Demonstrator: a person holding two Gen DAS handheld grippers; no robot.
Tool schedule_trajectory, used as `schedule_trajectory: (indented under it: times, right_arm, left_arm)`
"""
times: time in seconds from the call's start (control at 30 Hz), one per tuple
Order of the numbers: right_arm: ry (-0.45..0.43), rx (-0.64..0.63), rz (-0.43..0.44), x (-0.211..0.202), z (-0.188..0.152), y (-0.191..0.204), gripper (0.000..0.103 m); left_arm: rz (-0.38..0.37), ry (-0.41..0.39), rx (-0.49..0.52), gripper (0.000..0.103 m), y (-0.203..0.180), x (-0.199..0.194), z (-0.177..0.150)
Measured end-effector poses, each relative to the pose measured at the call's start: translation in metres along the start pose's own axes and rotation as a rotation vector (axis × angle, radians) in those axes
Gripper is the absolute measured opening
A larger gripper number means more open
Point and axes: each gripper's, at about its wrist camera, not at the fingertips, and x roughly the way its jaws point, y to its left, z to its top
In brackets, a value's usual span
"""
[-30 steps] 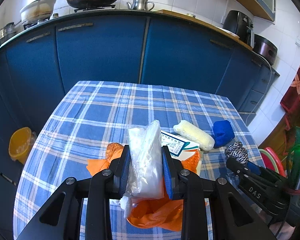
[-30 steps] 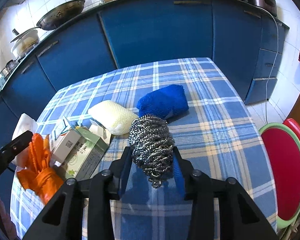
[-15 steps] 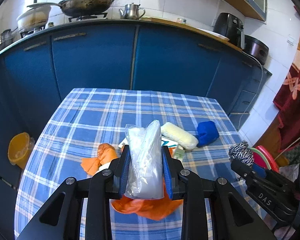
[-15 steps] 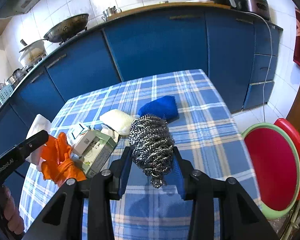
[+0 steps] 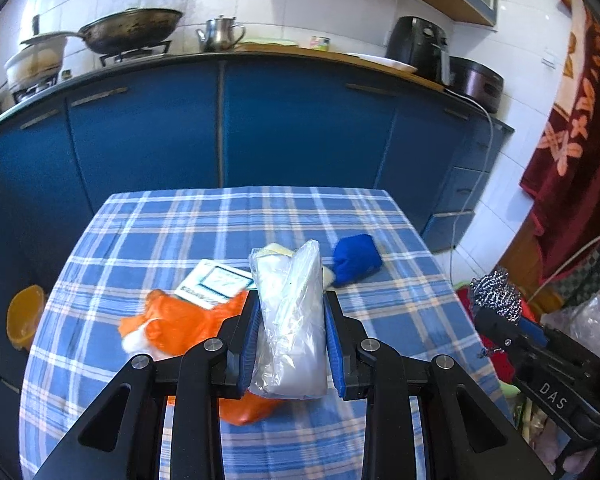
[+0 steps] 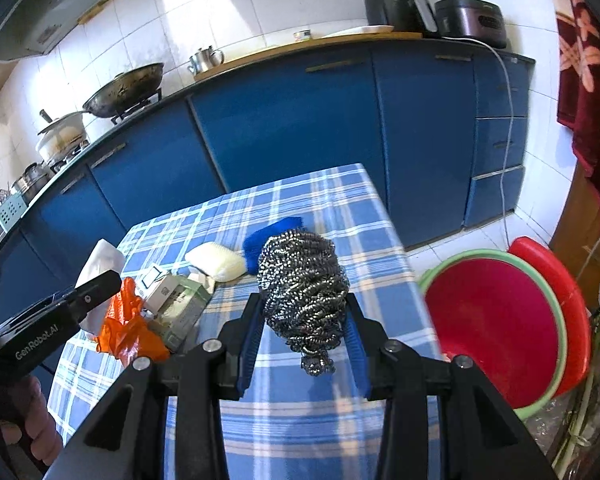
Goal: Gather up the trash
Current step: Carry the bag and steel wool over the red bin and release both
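Observation:
My left gripper [image 5: 290,344] is shut on a crumpled clear plastic bag [image 5: 290,320] and holds it above the blue checked table [image 5: 204,224]. My right gripper [image 6: 303,320] is shut on a steel wool scourer [image 6: 304,284] and holds it over the table's right edge; the scourer also shows in the left wrist view [image 5: 496,294]. On the table lie an orange plastic bag [image 5: 180,320], a white and green carton [image 6: 176,300], a pale yellow sponge [image 6: 216,260] and a blue scouring pad [image 5: 356,258].
Red basins in a green one [image 6: 496,320] stand on the floor right of the table. A yellow bin [image 5: 24,316] stands on the floor at the left. Blue kitchen cabinets [image 5: 260,128] run behind the table, with pans and appliances on the counter.
Both grippers have risen and pulled back from the table, each still holding its item. The orange bag stays on the table.

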Motion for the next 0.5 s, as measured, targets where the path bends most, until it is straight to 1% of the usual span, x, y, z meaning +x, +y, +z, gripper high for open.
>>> schedule_trajectory:
  times: [0.5]
  right_arm:
    - [-0.055, 0.100, -0.069, -0.037, -0.003, -0.067, 0.042]
  left_arm:
    - [-0.075, 0.023, 0.105, 0.031, -0.072, 0.008, -0.002]
